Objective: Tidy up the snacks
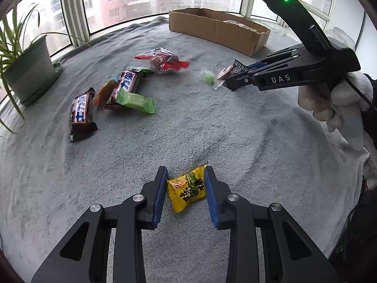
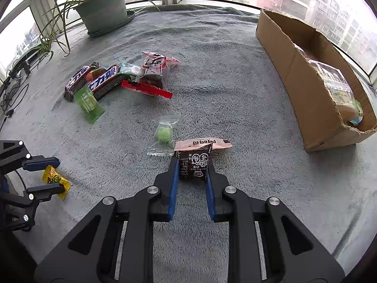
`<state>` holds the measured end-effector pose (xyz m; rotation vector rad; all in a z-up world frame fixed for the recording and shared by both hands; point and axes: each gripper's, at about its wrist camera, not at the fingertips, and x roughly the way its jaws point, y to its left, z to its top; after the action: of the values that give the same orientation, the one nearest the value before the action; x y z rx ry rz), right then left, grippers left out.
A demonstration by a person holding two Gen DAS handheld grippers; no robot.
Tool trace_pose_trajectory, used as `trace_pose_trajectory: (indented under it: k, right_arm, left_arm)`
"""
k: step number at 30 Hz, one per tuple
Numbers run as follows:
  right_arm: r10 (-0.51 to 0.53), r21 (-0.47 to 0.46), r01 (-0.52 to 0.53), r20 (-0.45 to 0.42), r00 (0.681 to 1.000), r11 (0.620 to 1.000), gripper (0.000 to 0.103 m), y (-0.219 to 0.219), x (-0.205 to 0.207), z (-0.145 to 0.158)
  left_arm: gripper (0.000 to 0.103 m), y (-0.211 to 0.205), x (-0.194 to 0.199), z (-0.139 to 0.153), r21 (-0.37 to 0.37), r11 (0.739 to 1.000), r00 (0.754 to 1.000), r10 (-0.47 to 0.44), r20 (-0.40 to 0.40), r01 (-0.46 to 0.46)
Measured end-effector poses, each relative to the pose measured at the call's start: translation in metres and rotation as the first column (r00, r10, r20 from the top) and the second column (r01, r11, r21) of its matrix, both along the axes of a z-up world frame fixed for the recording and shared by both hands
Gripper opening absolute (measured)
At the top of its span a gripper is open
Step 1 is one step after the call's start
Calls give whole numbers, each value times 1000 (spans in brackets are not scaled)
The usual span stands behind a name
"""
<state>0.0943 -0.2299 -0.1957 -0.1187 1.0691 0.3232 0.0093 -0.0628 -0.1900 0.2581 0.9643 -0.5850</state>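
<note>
The right gripper (image 2: 192, 165) clenches a dark brown plum-candy packet (image 2: 194, 165) at frame centre. The left gripper (image 1: 185, 184) straddles a yellow candy wrapper (image 1: 187, 189), unclamped. Brown chocolate bars (image 2: 94, 82) cluster upper left; the brown cardboard box (image 2: 294, 70) stands right.

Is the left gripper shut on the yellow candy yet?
No, open: left gripper straddles the yellow candy lying on the blanket, gaps showing beside both pads.

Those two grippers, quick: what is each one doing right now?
Left gripper: jaws open around the yellow candy on the blanket, not clamped.
Right gripper: jaws shut on the dark snack packet.
</note>
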Motion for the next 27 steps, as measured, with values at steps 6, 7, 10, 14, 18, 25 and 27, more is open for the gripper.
trace_pose_trajectory:
  k: [6, 7, 10, 14, 18, 25, 27]
  right_arm:
    - [-40, 90, 42, -16, 999, 995, 15, -11, 1, 2]
    - [-39, 92, 41, -13, 999, 995, 14, -11, 0, 3]
    - [-39, 101, 40, -8, 999, 994, 14, -11, -5, 6]
    - [-50, 118, 51, -5, 999, 992, 13, -15, -10, 11]
    - [-68, 131, 66, 11, 998, 989, 13, -21, -13, 19]
    - [-89, 160, 81, 48, 995, 984, 12, -31, -21, 36]
    - [-89, 160, 80, 50, 995, 984, 12, -32, -21, 38]
  left_arm:
    - [22, 8, 3, 1, -57, 998, 999, 35, -28, -37]
    - [22, 9, 3, 1, -65, 997, 999, 42, -31, -44]
    - [20, 11, 2, 2, -74, 996, 998, 49, -31, -51]
    - [19, 14, -2, 2, -81, 995, 998, 52, -28, -55]
    - [18, 15, -5, 3, -75, 996, 998, 52, -18, -54]
    - [8, 24, -4, 18, -132, 987, 995, 95, -11, -96]
    - [6, 25, -4, 23, -140, 986, 995, 95, -4, -95]
